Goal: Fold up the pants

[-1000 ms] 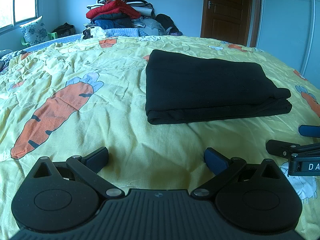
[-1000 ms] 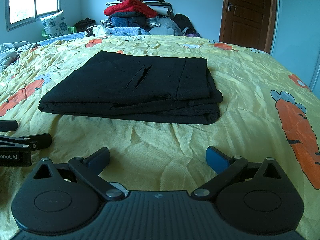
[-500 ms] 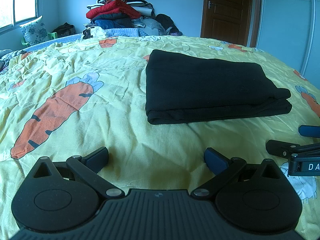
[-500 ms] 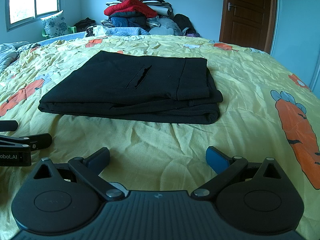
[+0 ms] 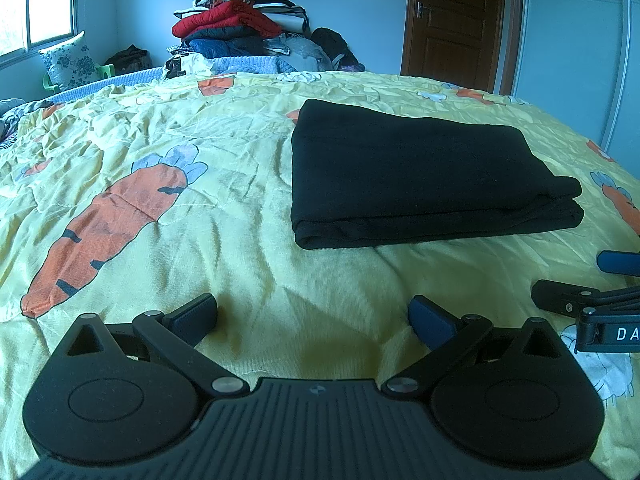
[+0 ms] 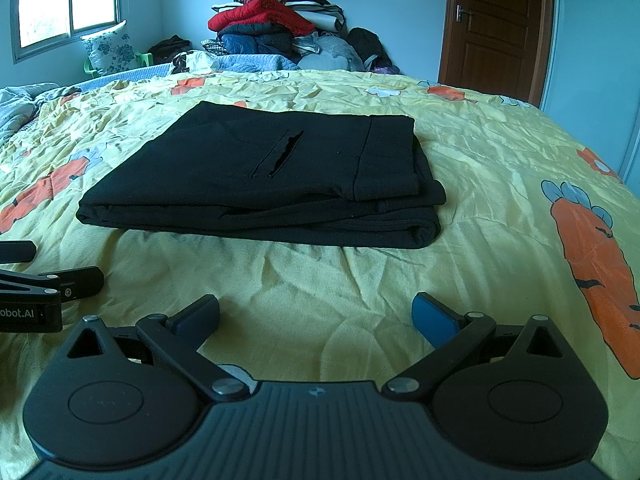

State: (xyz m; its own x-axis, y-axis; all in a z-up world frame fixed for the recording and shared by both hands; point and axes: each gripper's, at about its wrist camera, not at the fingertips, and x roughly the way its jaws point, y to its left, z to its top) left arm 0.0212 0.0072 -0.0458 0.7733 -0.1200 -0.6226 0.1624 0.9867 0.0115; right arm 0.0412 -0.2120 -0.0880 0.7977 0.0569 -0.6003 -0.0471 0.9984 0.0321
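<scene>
Black pants (image 5: 420, 176) lie folded into a flat rectangle on the yellow carrot-print bedspread (image 5: 160, 152); in the right wrist view the pants (image 6: 272, 176) show a slit pocket on top. My left gripper (image 5: 312, 318) rests low on the bedspread, short of the pants and to their left, open with nothing between its fingers. My right gripper (image 6: 316, 316) sits likewise in front of the pants, open and empty. Each gripper shows at the edge of the other's view: the right gripper (image 5: 600, 280) and the left gripper (image 6: 44, 276).
A tall pile of clothes (image 5: 240, 28) and bags stands beyond the bed's far side. A brown door (image 5: 456, 20) is at the back right, a window (image 6: 68, 0) and a flowered pillow (image 6: 110, 48) at the back left. Wrinkled bedspread (image 6: 500, 160) surrounds the pants.
</scene>
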